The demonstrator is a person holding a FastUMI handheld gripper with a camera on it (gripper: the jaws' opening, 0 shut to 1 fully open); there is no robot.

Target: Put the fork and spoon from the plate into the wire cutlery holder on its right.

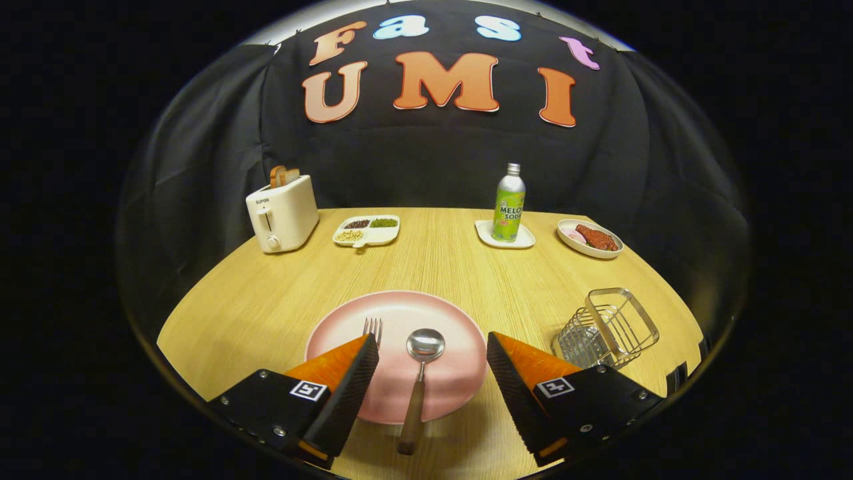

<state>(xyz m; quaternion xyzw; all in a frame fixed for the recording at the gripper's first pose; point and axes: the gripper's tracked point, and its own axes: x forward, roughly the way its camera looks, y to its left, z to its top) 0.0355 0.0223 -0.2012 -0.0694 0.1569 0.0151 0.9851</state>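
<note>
A pink plate (400, 313) lies on the wooden table just ahead of my fingers. A spoon (421, 373) with a wooden handle rests on it, bowl away from me, handle running back over the plate's near rim between my fingers. The fork (372, 329) lies to the spoon's left; its tines show above my left finger (346, 380), which hides the rest. The wire cutlery holder (606, 328) stands to the plate's right, beyond my right finger (526, 380). My gripper (433, 350) is open, wide apart above the plate's near half, holding nothing.
At the table's far side stand a cream toaster (283, 213) with bread, a divided dish of beans (366, 231), a green soda bottle (509, 203) on a small white tray (504, 239), and a bowl of food (590, 238). Black cloth walls the booth.
</note>
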